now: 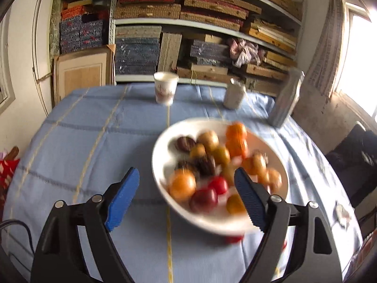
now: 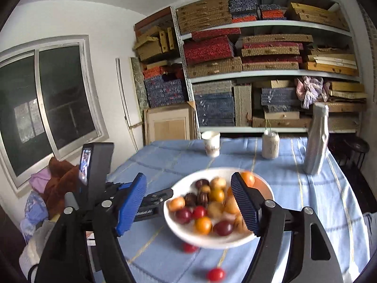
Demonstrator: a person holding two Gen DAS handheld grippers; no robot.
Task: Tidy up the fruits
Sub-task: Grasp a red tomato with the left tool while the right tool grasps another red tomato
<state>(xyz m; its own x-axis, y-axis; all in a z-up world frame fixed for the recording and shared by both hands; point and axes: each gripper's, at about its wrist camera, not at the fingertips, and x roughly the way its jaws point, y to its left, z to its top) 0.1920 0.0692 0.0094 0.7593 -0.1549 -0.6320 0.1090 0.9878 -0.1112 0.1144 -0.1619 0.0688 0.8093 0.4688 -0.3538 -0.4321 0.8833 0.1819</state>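
1. your pale blue checked tablecloth (image 2: 318, 202) covers the table.
2. the round white ceramic bowl (image 2: 188, 235) sits mid-cloth, full of orange, red and brown fruits (image 2: 203, 225).
3. your left gripper (image 1: 187, 198) and right gripper (image 2: 188, 204) both gape, empty.
4. two small red fruits (image 2: 216, 274) lie outside the bowl.

Paper cup (image 2: 211, 143), can (image 2: 270, 145), silver bottle (image 2: 317, 139) on tablecloth (image 2: 329, 200).
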